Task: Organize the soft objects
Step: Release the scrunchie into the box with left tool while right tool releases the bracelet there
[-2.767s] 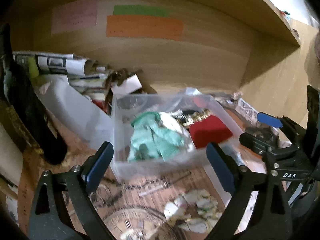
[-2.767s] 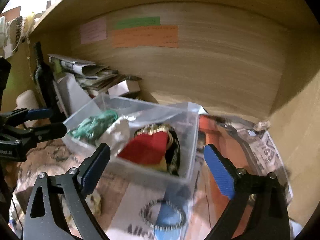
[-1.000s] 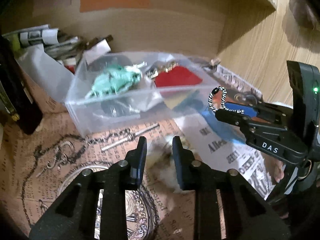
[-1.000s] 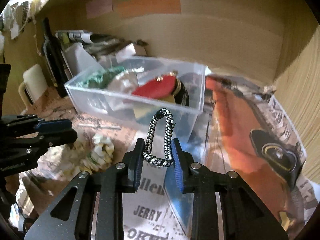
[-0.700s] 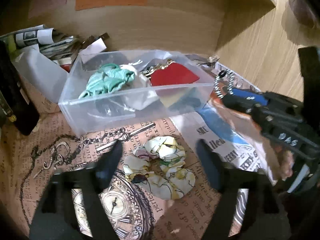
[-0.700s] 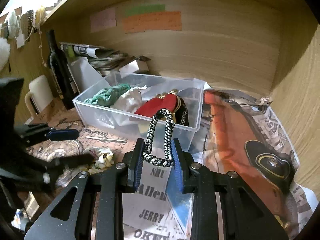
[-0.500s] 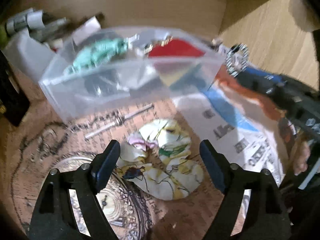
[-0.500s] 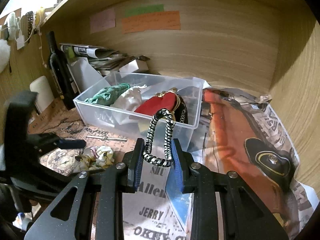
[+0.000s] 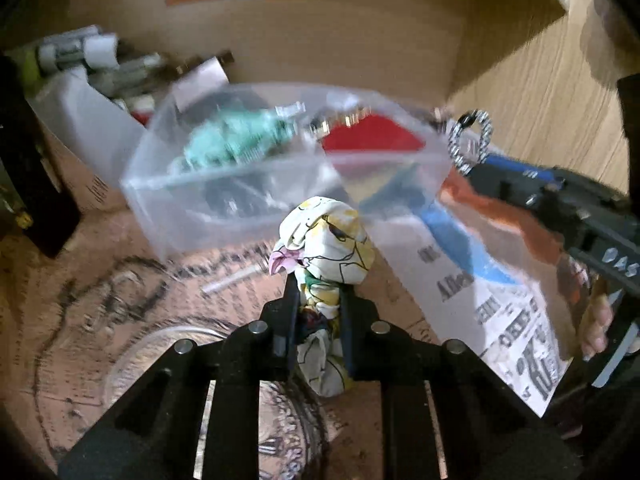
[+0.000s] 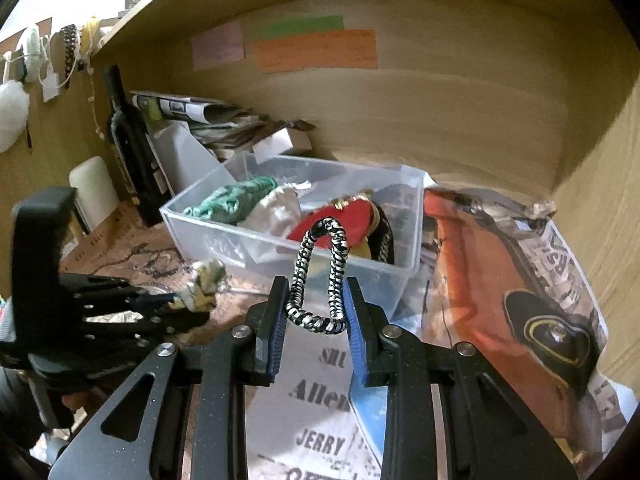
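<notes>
Wooden shelf walls close in around a cluttered, paper-lined surface where the floral cream fabric scrunchie (image 9: 324,248) now stands bunched up, pinched in the left gripper (image 9: 319,304) — half a second ago it lay flat between jaws spread wide, which have just been closing onto it. Beside it, the right gripper (image 10: 316,308) grips the black-and-white braided hair tie (image 10: 318,276) as before. Both soft pieces look ready for the clear plastic box (image 10: 280,248) just behind them — neither is in yet
</notes>
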`<act>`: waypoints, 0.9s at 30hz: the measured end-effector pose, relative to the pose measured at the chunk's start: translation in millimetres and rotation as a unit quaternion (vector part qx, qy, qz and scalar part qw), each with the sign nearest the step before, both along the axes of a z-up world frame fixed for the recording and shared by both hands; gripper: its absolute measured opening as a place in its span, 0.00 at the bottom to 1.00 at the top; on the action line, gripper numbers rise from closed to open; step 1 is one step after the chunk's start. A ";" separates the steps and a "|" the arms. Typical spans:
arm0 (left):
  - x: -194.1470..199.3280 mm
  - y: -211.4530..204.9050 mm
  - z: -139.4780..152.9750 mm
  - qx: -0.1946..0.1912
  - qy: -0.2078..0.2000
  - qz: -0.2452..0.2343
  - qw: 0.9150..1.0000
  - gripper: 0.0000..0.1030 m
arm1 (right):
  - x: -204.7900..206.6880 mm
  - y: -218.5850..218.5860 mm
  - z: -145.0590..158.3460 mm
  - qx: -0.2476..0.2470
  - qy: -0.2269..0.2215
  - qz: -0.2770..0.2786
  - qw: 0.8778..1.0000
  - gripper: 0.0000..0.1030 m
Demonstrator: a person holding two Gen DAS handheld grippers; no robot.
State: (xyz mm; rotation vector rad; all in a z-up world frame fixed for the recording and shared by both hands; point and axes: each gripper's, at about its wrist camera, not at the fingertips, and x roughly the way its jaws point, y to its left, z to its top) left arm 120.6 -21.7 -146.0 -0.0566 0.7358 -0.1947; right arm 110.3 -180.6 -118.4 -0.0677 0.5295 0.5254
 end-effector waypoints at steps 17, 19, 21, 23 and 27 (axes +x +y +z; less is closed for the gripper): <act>28.6 43.1 85.6 -0.005 -0.095 0.055 0.994 0.17 | 40.5 31.8 38.1 0.028 -0.044 0.030 0.998 0.25; 41.6 43.4 83.1 0.000 -0.086 0.057 0.995 0.17 | 50.4 39.3 35.9 0.020 -0.043 0.031 0.998 0.25; 55.0 43.2 79.4 0.004 -0.076 0.055 0.996 0.17 | 60.9 45.9 32.4 0.010 -0.039 0.033 0.999 0.25; 67.6 40.3 72.4 0.006 -0.061 0.053 0.997 0.17 | 73.0 51.6 25.8 0.003 -0.027 0.036 0.999 0.25; 89.0 36.0 56.1 0.010 -0.026 0.051 0.998 0.25 | 93.4 54.7 9.5 -0.011 0.005 0.031 0.999 0.38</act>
